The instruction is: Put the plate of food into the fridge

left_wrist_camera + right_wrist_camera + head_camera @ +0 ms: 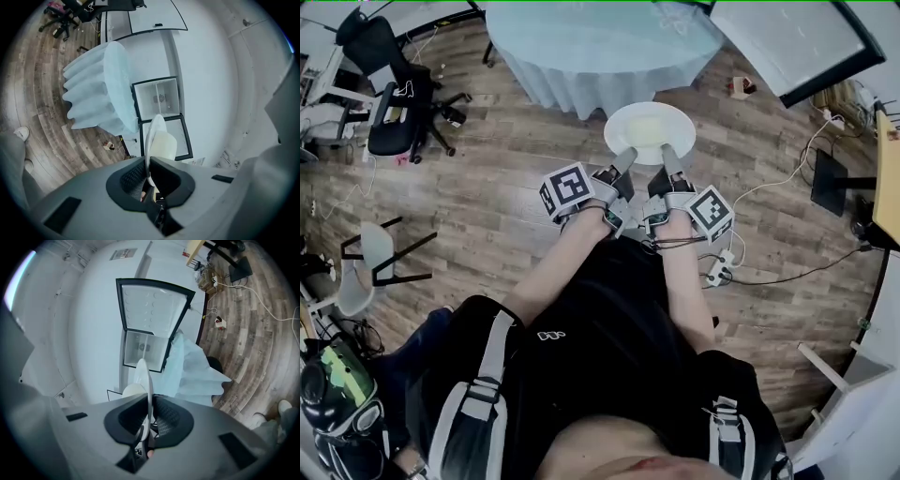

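White and glazed-looking, the plate (625,120) hangs in the air at the person's front, over the wooden floor (506,197) and just short of the round table (600,47) with its pale blue cloth. It is round and shallow with a broad plain rim, and a pale, creamy mound of food (651,141) sits in the middle; what the food is I cannot tell.

I would judge the plate stiff, smooth enough to slip, and likely to break if it falls. The rim is the only sensible place to take it. With both holds on the near edge, its weight hangs out in front, so it wants to be kept level or the food may slide.

The left gripper (625,157) has its jaws nearly together, pinching the near rim left of centre. The right gripper (669,157) does the same just beside it on the right. Each gripper view shows the thin edge of the plate clamped between the dark pads.

Past the table stands the fridge (142,348) against a white wall, its door (151,305) swung wide and a pale compartment open. The plate is well apart from it, so the carry across looks mostly ahead.
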Demonstrator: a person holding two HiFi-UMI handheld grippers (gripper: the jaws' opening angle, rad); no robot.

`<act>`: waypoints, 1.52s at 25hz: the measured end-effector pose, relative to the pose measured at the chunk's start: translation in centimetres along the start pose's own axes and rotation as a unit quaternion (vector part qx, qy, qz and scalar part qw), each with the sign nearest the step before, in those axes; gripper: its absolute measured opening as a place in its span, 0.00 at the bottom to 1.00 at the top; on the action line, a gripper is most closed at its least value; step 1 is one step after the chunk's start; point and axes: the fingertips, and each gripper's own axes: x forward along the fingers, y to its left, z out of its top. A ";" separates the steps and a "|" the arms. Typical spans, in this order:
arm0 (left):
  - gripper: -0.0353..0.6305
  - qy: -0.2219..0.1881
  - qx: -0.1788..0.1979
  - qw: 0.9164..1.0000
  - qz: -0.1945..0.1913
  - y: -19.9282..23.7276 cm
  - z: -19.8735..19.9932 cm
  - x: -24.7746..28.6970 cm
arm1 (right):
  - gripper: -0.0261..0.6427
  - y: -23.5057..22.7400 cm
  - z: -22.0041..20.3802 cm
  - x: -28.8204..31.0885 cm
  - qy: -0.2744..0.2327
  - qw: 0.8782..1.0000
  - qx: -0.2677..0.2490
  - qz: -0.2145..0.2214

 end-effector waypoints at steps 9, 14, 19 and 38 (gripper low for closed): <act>0.09 0.003 -0.009 1.000 0.006 1.1 2.4 0.7 | 0.09 -1.0 -0.5 2.6 0.000 1.000 0.031 -0.006; 0.09 0.000 -0.024 1.000 0.015 1.8 6.4 1.2 | 0.09 -0.3 -1.6 6.6 0.003 0.998 0.055 -0.009; 0.09 -0.015 -0.042 0.999 0.019 2.4 10.2 0.9 | 0.09 0.1 -3.0 10.3 0.026 0.999 0.037 -0.027; 0.09 0.017 -0.076 0.997 -0.027 2.3 19.6 1.9 | 0.10 3.6 -4.8 18.9 -0.011 0.999 -0.001 -0.036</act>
